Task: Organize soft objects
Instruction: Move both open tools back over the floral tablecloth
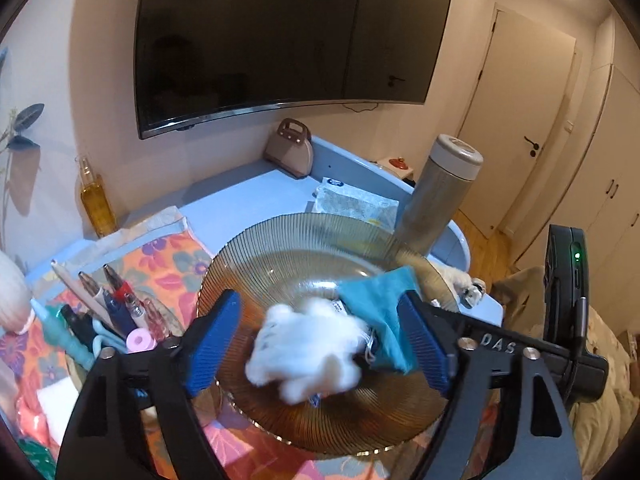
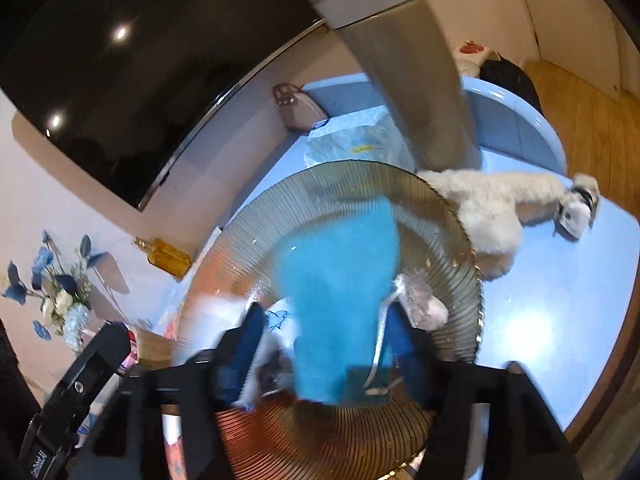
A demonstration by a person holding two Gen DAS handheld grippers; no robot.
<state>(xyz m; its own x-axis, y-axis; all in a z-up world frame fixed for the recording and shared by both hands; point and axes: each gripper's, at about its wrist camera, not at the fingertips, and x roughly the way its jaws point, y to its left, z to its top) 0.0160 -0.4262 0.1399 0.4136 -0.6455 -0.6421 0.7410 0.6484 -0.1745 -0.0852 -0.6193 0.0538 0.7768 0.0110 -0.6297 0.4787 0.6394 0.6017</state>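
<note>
Though blurred, plush [image 1: 308, 354] in glass plate [image 1: 280, 248].

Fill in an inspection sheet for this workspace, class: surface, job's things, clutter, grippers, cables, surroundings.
Surface: blue table, floral cloth on its left part.
Job's things: white fluffy toy and teal cloth in ribbed glass plate; white plush dog lying beside the plate.
Clutter: steel flask, tissue pack, pens, oil bottle.
Grippers: left gripper open around the fluffy toy; right gripper astride the teal cloth, grip unclear.
Cables: one under the TV.
Surroundings: door, wooden floor.
</note>
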